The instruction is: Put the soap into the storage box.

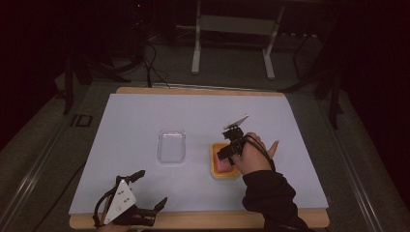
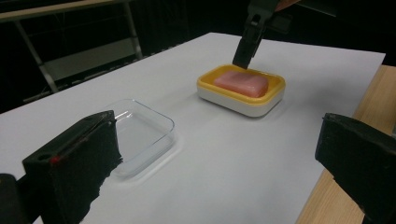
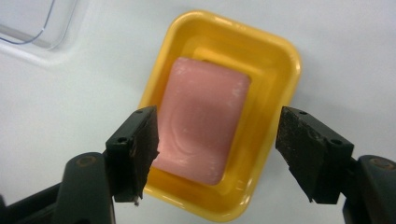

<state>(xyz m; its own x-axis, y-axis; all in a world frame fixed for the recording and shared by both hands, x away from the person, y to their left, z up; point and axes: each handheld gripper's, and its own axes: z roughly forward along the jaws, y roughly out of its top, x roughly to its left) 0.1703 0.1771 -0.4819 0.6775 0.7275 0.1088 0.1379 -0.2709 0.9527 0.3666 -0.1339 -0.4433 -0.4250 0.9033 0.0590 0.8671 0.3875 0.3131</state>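
My right gripper (image 3: 215, 154) hangs over the pink soap (image 3: 201, 119) in the yellow dish (image 3: 280, 60), at the centre of the frame, jaws spread wider than the soap. My left gripper (image 1: 145, 191), also spread, rests at the lower left, near the table edge (image 1: 193, 220). Bare white sheet (image 1: 145, 111) lies around the clear tray (image 1: 171, 146).

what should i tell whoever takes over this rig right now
Right tool: open, poised above the pink soap bar, jaws either side, not gripping.
Left tool: open, idle near the table's front edge.
The soap lies in the yellow soap dish; the clear plastic tray sits empty to its left.
Done: approach only.
Left: likely grip the soap and lift it, perhaps into the tray.
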